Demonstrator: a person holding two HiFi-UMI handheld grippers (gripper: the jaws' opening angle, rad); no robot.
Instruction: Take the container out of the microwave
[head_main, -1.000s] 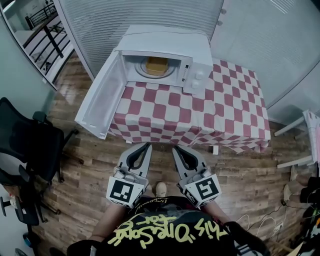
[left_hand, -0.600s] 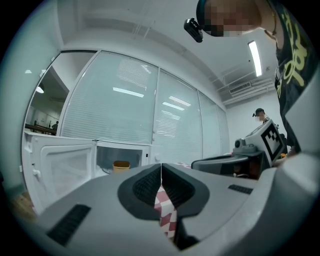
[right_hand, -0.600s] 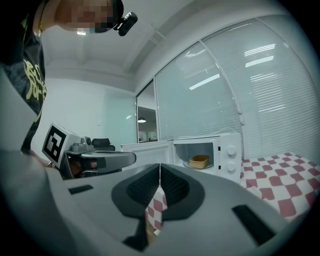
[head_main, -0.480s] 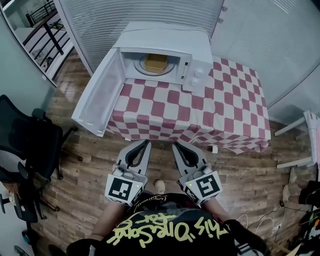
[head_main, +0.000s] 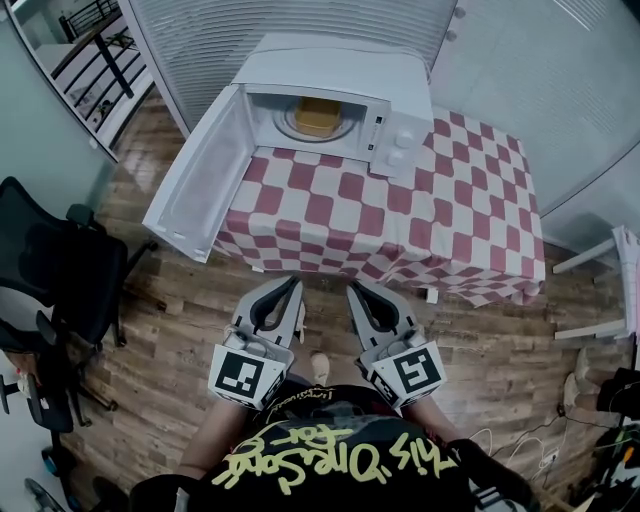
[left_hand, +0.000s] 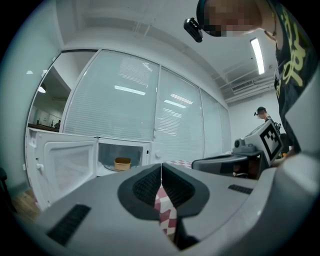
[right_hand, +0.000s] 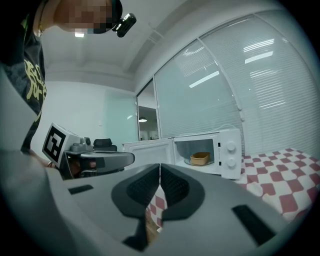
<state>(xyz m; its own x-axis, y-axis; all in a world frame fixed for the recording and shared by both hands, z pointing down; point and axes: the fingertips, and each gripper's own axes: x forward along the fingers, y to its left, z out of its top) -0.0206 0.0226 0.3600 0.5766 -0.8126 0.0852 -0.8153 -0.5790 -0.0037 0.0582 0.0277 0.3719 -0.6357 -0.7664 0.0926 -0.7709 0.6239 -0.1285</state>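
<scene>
A tan container (head_main: 317, 117) sits on the turntable inside the white microwave (head_main: 340, 72), whose door (head_main: 200, 188) hangs wide open to the left. The container (left_hand: 122, 163) also shows in the left gripper view, and the container (right_hand: 200, 158) shows in the right gripper view. My left gripper (head_main: 295, 285) and right gripper (head_main: 352, 290) are side by side in front of the table's near edge, well short of the microwave. Both point level toward it. Each is shut with nothing between its jaws.
The microwave stands at the back left of a table with a red-and-white checked cloth (head_main: 440, 220). A black office chair (head_main: 50, 280) is on the left over wooden floor. Glass walls with blinds stand behind the table. A white rack (head_main: 600, 290) is at the right.
The head view has shifted slightly, so the microwave and table sit a little higher and further right in the picture. Both grippers stay in place and shut.
</scene>
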